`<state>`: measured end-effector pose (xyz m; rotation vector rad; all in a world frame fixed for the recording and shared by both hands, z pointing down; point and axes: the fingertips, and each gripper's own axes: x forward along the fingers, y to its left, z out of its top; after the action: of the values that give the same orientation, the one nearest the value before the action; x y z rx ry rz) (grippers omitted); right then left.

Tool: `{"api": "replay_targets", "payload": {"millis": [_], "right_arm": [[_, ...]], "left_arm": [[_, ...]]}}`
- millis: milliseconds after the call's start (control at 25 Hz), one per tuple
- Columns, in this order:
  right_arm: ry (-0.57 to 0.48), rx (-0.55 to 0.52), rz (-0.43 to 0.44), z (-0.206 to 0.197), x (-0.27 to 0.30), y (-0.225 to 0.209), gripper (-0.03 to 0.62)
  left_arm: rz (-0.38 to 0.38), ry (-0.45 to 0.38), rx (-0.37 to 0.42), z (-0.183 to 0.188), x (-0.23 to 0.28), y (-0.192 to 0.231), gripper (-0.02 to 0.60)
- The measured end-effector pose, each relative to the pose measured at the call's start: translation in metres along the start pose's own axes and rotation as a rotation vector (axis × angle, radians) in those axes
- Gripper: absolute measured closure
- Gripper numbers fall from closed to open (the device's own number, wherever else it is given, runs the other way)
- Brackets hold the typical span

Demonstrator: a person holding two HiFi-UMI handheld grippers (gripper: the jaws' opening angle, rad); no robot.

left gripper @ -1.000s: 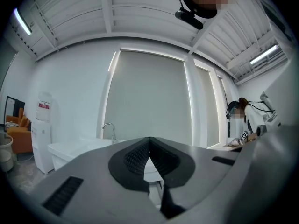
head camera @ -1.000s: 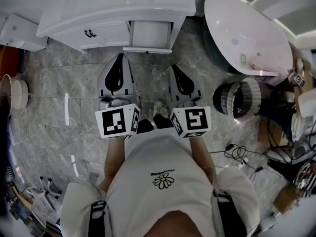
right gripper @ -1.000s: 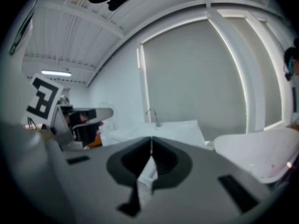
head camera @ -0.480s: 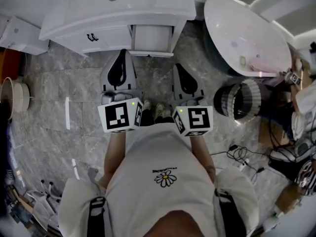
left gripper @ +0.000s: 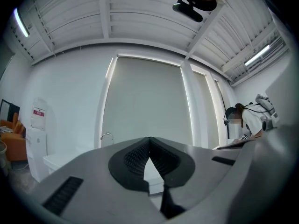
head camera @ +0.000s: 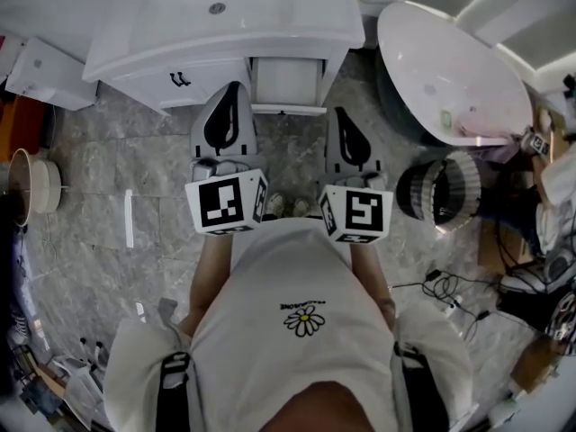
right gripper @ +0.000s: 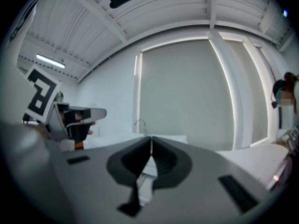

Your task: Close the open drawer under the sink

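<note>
In the head view, the white open drawer (head camera: 286,81) sticks out under the white square sink (head camera: 270,12), with the left gripper (head camera: 230,90) and right gripper (head camera: 339,113) near its sides, probably ready to push it, and the left gripper view, then the right gripper view, show each pair of jaws squeezed together, holding nothing.

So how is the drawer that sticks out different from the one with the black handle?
The right drawer is pulled out, so its white inside shows; the left drawer is shut flush. The left drawer shows a dark handle; the right drawer's handle cannot be seen. Both are white, under the same sink.
</note>
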<state>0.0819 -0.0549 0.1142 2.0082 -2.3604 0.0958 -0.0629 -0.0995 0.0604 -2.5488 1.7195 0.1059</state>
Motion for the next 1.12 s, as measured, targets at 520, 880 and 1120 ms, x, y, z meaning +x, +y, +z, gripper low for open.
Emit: {"api": "replay_targets", "payload": {"millis": [520, 880, 1120], "right_arm": [[-0.010, 0.017, -0.060, -0.001, 0.019, -0.014, 0.565], [0.016, 0.022, -0.034, -0.014, 0.062, -0.012, 0.565], [0.016, 0.038, -0.059, -0.056, 0.088, -0.017, 0.565]], "left_arm": [[-0.045, 0.026, -0.017, -0.013, 0.020, 0.000, 0.561], [-0.051, 0.074, -0.024, -0.043, 0.049, 0.016, 0.561], [-0.041, 0.111, -0.033, -0.106, 0.067, 0.025, 0.561]]}}
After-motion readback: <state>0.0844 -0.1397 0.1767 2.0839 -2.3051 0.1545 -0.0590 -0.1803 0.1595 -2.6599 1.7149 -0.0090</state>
